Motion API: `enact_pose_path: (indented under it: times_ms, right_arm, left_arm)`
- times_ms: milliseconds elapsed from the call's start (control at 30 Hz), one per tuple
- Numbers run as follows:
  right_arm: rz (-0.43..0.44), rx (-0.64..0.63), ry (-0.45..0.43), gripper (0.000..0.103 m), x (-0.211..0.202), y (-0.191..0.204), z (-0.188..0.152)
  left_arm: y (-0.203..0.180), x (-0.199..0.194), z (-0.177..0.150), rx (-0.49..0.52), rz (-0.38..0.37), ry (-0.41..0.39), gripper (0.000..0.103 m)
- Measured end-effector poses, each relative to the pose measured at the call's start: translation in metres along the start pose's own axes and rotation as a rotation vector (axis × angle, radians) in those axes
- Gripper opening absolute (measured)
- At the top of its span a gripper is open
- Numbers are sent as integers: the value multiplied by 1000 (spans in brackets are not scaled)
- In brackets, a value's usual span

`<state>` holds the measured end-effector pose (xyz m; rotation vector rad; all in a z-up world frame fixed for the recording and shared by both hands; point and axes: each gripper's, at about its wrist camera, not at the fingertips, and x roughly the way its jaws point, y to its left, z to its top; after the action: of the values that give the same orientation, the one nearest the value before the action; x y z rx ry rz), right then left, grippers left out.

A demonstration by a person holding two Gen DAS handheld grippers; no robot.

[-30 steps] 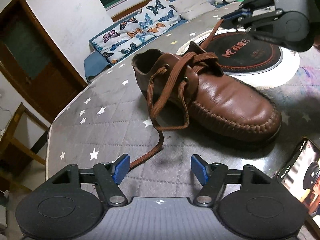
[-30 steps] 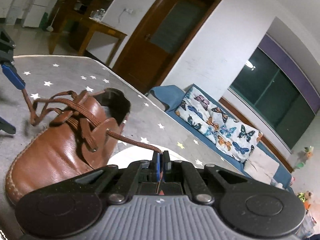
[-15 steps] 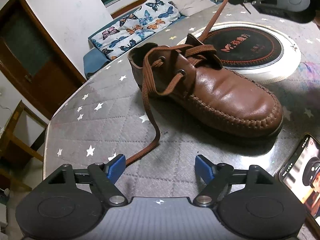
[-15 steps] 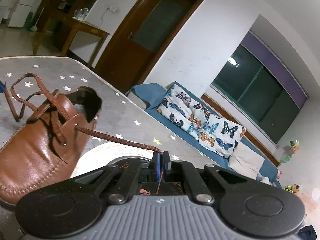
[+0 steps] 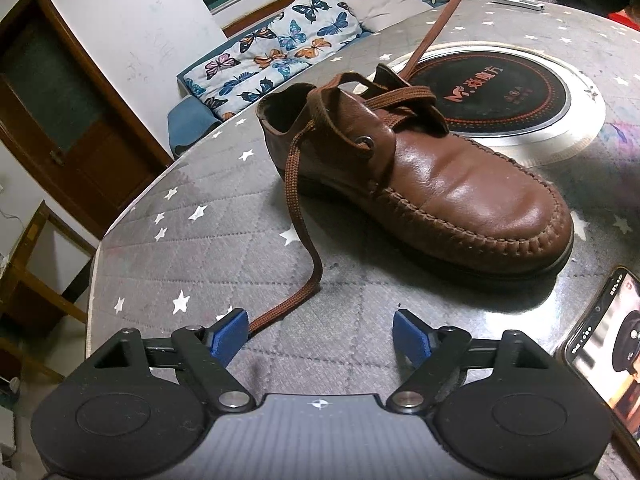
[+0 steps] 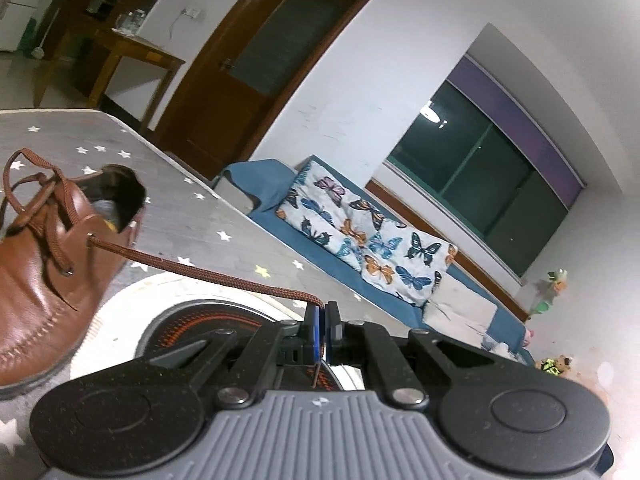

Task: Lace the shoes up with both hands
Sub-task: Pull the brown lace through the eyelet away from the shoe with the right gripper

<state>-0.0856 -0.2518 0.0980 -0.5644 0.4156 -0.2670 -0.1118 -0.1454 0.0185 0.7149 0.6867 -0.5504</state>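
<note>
Since a second ago we're pulling the right tongs [image 6: 322,334] farther away, clamped on the soft, floppy lace [image 6: 208,274], now taut. Left tongs [image 5: 322,334] are gaping open near the desk [image 5: 224,240] edge; the stiff shoe [image 5: 424,184] is sitting mid-desk.

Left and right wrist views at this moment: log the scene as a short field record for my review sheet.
shoe: brown leather shoe lying on the star-print table cover
right gripper: shut on lace end, lace pulled taut from an eyelet
left gripper: open, low over the cover
loose lace end: trails from the shoe to beside the left finger; contact unclear
nearby: phone, round cooktop
</note>
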Motion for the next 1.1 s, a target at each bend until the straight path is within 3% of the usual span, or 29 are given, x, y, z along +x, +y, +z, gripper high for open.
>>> enact_pose_path:
  times_ms: [800,1100]
  right_arm:
    - [-187,-7,13,2,2,-42,-16]
    - [-210,33,-27,2,-5,-49,-10]
  left_arm:
    - [-1,2,1,5,10,0,87]
    - [5,9,11,25,14,-33,87]
